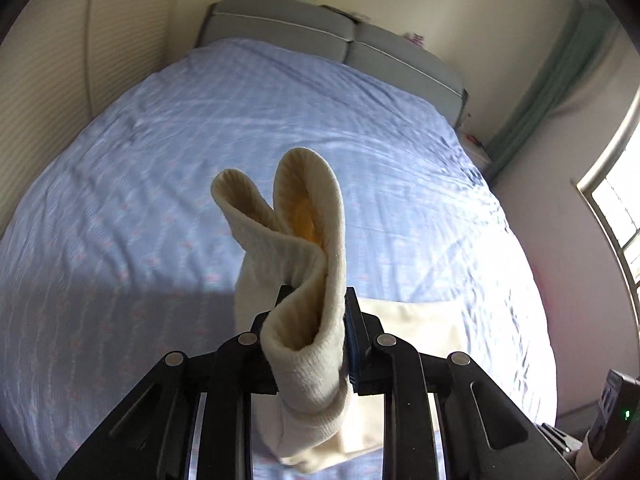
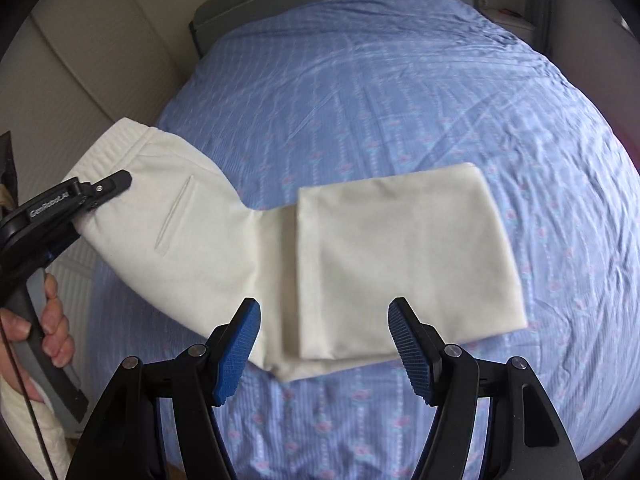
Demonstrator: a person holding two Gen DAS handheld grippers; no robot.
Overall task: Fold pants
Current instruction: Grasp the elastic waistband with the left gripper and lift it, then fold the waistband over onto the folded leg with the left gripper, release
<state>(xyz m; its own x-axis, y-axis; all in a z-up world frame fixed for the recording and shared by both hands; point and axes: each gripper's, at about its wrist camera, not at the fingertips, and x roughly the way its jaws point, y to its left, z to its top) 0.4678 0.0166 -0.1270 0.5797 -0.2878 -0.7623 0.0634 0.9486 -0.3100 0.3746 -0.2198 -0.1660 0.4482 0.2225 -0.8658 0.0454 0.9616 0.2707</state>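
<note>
A person's hand [image 2: 48, 320] holds the left gripper [image 2: 116, 184], clamped on the ribbed waistband [image 1: 308, 264] of cream pants [image 2: 360, 256] and lifting that end off a bed covered in a blue patterned sheet [image 2: 400, 80]. The legs lie folded on the sheet toward the right. The right gripper [image 2: 324, 344] hovers above the folded part, its blue pads [image 2: 236, 352] apart and empty.
</note>
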